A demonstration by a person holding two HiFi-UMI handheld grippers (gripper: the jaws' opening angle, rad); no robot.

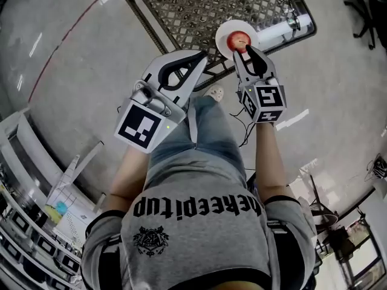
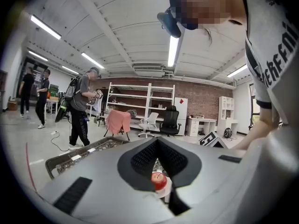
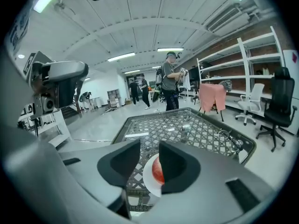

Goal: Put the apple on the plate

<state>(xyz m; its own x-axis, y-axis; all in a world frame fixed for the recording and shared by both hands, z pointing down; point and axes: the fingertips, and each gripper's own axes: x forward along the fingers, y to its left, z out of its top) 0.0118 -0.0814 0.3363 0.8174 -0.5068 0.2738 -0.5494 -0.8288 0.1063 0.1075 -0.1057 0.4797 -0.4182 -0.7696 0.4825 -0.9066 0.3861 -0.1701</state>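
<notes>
A red apple [image 1: 238,40] sits on a small white plate [image 1: 225,32] at the near edge of the metal lattice table [image 1: 199,5]. My right gripper [image 1: 250,49] hangs just on the near side of the plate, above it. Its jaws stand a narrow gap apart with nothing between them. In the right gripper view the apple [image 3: 158,172] and plate [image 3: 147,180] show beyond that gap [image 3: 149,149], partly behind the right pad. My left gripper [image 1: 201,56] is held to the left, shut and empty. Below its joined tips [image 2: 158,143] the apple [image 2: 160,180] is visible.
A white oblong object [image 1: 284,30] lies on the table beside the plate. Small items [image 3: 187,129] lie further along the lattice top. People [image 2: 81,106] stand across the room, with shelves [image 2: 140,101], office chairs [image 2: 169,121] and a pink-draped chair [image 2: 117,121]. A rack [image 1: 36,222] is behind me on the left.
</notes>
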